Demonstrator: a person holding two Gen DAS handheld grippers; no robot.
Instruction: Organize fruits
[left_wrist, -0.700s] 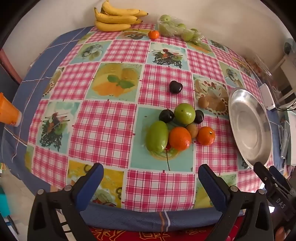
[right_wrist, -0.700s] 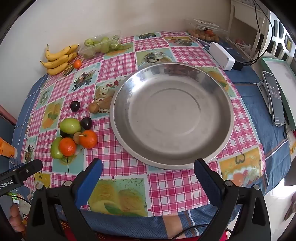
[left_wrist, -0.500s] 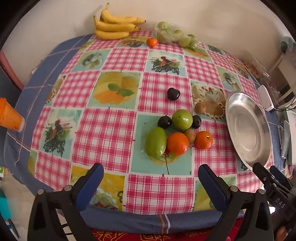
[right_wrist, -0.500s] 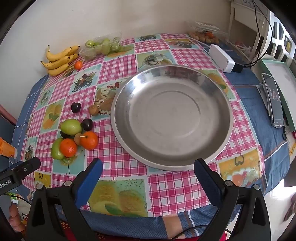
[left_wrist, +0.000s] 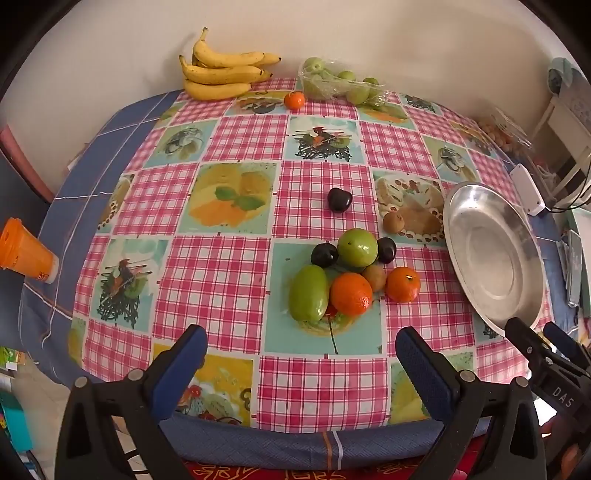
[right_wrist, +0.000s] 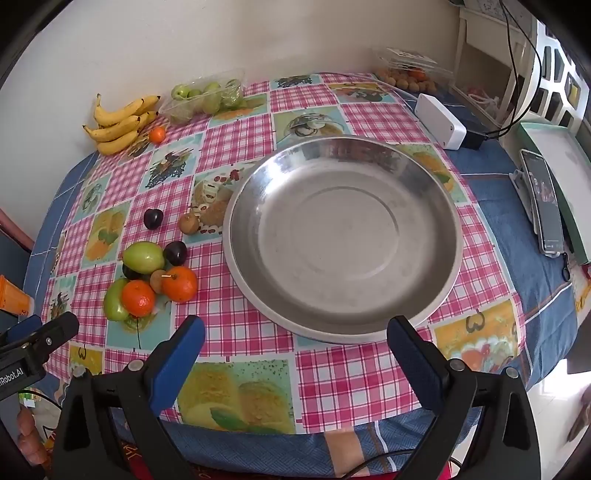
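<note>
A pile of fruit lies mid-table: a green mango (left_wrist: 308, 293), an orange (left_wrist: 351, 294), a tangerine (left_wrist: 403, 284), a green apple (left_wrist: 357, 247), a kiwi (left_wrist: 374, 277) and two dark plums (left_wrist: 324, 254). Farther back lie a lone plum (left_wrist: 339, 199) and a brown kiwi (left_wrist: 393, 221). To their right sits an empty steel plate (right_wrist: 343, 236). My left gripper (left_wrist: 299, 347) hangs open above the table's near edge, in front of the pile. Above the plate's near rim my right gripper (right_wrist: 295, 332) is open too, with nothing between its fingers.
Bananas (left_wrist: 221, 75), a small orange (left_wrist: 294, 99) and a bag of green fruit (left_wrist: 340, 83) line the far wall. An orange cup (left_wrist: 24, 251) lies at the left edge. A white box (right_wrist: 439, 120), a phone (right_wrist: 545, 203) and a fruit punnet (right_wrist: 410, 72) are on the right.
Both grippers have drawn back a little from the table, so more of the far wall shows. The fruit and the plate have not moved. The jaws stay wide.
</note>
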